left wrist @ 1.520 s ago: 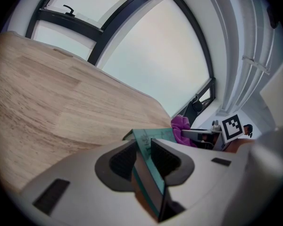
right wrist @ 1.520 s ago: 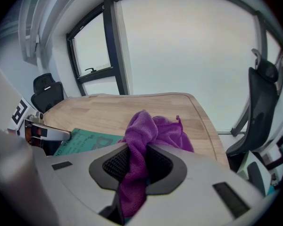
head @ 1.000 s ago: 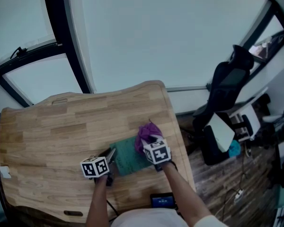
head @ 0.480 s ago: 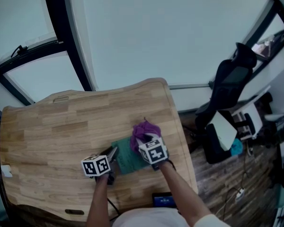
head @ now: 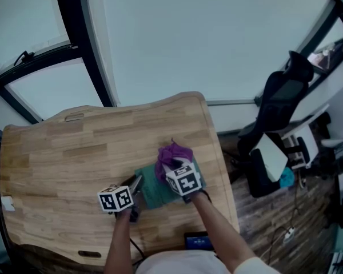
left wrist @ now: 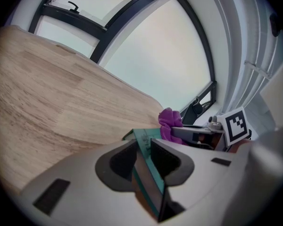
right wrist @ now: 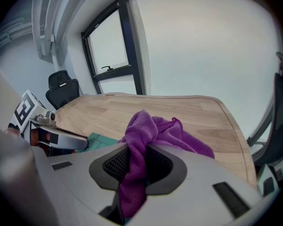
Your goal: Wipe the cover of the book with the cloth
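Observation:
A teal book [head: 149, 192] lies on the wooden table [head: 68, 158] near its front right. My left gripper [head: 135, 186] grips the book's left edge; in the left gripper view its jaws [left wrist: 142, 149] are shut on the book [left wrist: 142, 135], whose edge runs between the pads. My right gripper [head: 174, 169] is over the book's right part, shut on a bunched purple cloth [head: 172, 154]. The right gripper view has the cloth [right wrist: 160, 133] pinched between the jaws [right wrist: 137, 161] and spilling forward, with the teal cover [right wrist: 100, 139] just to its left.
The table's curved right edge [head: 217, 147] is close to the book. A black office chair [head: 277, 104] and clutter stand on the floor to the right. A small dark device [head: 195, 242] sits at the table's front edge. Large windows lie beyond the table.
My right gripper has slid the purple cloth a little to the left across the book's cover. The left gripper and the book have stayed where they were.

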The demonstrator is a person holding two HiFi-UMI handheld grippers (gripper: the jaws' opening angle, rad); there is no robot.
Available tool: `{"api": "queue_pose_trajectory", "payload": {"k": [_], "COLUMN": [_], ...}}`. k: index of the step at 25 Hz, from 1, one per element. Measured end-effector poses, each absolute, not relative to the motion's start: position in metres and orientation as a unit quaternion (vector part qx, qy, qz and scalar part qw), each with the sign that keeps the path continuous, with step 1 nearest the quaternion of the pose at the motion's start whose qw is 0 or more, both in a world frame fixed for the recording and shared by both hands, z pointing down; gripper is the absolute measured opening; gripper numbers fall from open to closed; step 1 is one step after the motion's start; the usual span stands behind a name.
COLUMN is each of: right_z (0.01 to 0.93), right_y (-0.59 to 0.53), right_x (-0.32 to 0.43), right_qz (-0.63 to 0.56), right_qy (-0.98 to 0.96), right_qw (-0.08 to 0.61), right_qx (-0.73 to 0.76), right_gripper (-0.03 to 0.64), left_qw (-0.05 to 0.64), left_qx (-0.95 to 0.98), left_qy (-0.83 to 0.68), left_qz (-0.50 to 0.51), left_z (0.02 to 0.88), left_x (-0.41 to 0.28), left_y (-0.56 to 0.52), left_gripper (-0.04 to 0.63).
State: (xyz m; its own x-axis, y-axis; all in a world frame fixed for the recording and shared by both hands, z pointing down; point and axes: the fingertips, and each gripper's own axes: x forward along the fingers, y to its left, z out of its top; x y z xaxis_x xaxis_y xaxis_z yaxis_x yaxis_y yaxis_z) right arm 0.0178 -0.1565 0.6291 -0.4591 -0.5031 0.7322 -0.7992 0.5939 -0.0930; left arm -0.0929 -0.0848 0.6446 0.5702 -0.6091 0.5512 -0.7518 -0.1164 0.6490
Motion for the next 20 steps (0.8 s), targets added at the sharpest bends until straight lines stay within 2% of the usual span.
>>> {"api": "queue_pose_trajectory", "payload": {"k": [6, 20], "right_z": [0.627, 0.628], "right_y": [-0.147, -0.141], "right_x": [0.001, -0.015], "right_qz": [0.229, 0.228], "right_qy": [-0.833, -0.841], "right_qw": [0.357, 0.352], "right_qx": [0.356, 0.341], "right_gripper": [0.08, 0.08], "left_qw": [0.48, 0.478], "left_qx": [0.743, 0.743], "left_qy": [-0.461, -0.463], "left_qz": [0.077, 0.077], "left_z": [0.645, 0.644], "left_x": [-0.093, -0.093], "left_y": [-0.084, -0.084], "left_gripper": [0.095, 0.095]}}
